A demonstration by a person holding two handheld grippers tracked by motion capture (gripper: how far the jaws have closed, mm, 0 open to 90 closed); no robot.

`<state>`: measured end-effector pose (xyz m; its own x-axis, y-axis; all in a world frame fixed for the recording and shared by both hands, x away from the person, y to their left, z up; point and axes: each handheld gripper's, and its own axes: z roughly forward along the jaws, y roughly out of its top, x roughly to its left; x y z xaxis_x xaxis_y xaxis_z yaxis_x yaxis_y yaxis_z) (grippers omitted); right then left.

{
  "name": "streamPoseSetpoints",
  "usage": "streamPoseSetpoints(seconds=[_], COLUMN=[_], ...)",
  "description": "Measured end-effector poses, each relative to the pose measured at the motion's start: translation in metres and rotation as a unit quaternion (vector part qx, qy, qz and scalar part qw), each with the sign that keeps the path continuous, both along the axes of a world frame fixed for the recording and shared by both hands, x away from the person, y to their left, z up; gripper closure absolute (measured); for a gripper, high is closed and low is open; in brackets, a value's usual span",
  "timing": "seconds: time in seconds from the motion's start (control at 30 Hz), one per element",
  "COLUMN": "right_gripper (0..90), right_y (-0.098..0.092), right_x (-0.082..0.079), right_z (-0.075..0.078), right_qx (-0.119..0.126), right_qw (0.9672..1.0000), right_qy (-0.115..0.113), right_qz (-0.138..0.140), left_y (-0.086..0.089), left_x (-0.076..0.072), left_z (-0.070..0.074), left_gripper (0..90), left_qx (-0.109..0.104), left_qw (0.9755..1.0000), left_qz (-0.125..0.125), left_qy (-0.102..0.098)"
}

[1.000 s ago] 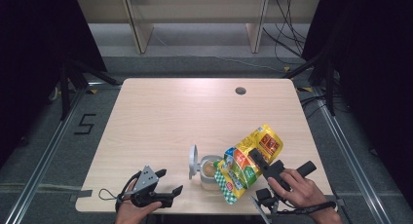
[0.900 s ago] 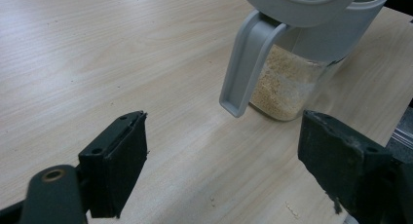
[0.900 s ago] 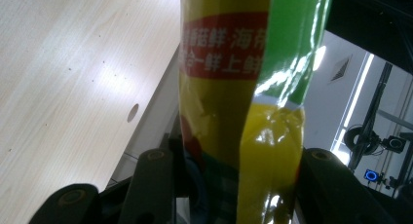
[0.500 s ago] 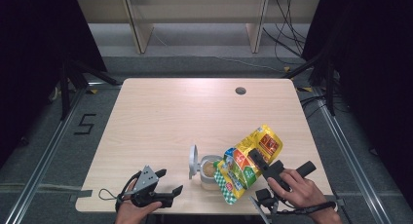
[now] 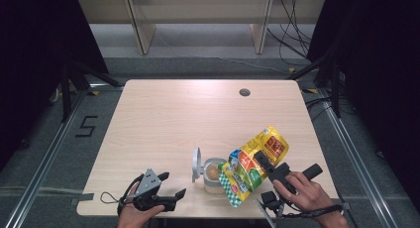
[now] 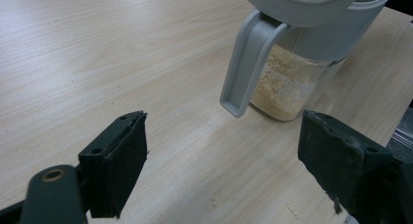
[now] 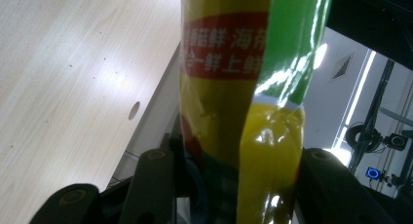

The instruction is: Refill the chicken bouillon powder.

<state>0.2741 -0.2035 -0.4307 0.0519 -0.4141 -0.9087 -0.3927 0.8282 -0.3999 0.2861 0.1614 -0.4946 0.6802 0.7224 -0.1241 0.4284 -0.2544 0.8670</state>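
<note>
Gripping a yellow pouch between its jaws, the right gripper is tilting it over the open jar at the table's 6 o'clock edge; the left gripper, at the jar's 8 o'clock, is resting released.

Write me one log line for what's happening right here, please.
right gripper: shut on yellow pouch, tilted over open jar | left gripper: open, holding nothing, beside jar | jar: partly filled with crumbs, lid flipped up

Left gripper rests low, jaws wide apart — right gripper tilted, jaws clamped.
</note>
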Motion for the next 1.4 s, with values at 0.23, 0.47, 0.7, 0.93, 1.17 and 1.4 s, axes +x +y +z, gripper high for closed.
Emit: streamPoseSetpoints(seconds=[0.23,0.47,0.7,0.93,1.17,1.4], right_gripper=[64.3,64.5,64.7,64.9,64.9,65.0], right_y=[0.0005,-0.0002,-0.0016,-0.0037,-0.004,-0.007], right_x=[-0.0003,0.0,0.0011,0.0015,0.0016,0.0012], right_z=[-0.0008,0.0006,-0.0007,-0.0012,-0.0017,-0.0004], right_qx=[0.004,0.005,0.018,0.034,0.037,0.041], right_qw=[1.0,1.0,0.9998,0.9993,0.9991,0.9988], right_qy=[0.002,0.004,0.006,0.013,0.017,0.029], right_qz=[0.003,0.003,0.009,0.006,0.008,-0.002], left_y=[-0.0005,-0.0008,0.0001,-0.0007,-0.0008,0.0002], left_x=[-0.0004,-0.0007,-0.0003,-0.0008,-0.0009,-0.0003], left_z=[0.0,0.0001,0.0002,0.0003,0.0003,0.0004], left_gripper=[17.9,17.9,17.9,17.9,18.0,18.0], left_qx=[-0.003,-0.006,-0.002,-0.006,-0.007,-0.001], left_qw=[1.0,1.0,1.0,1.0,1.0,1.0], left_qz=[0.001,0.002,0.001,0.003,0.003,0.0], left_qy=[0.001,0.001,0.0,0.001,0.001,0.001])
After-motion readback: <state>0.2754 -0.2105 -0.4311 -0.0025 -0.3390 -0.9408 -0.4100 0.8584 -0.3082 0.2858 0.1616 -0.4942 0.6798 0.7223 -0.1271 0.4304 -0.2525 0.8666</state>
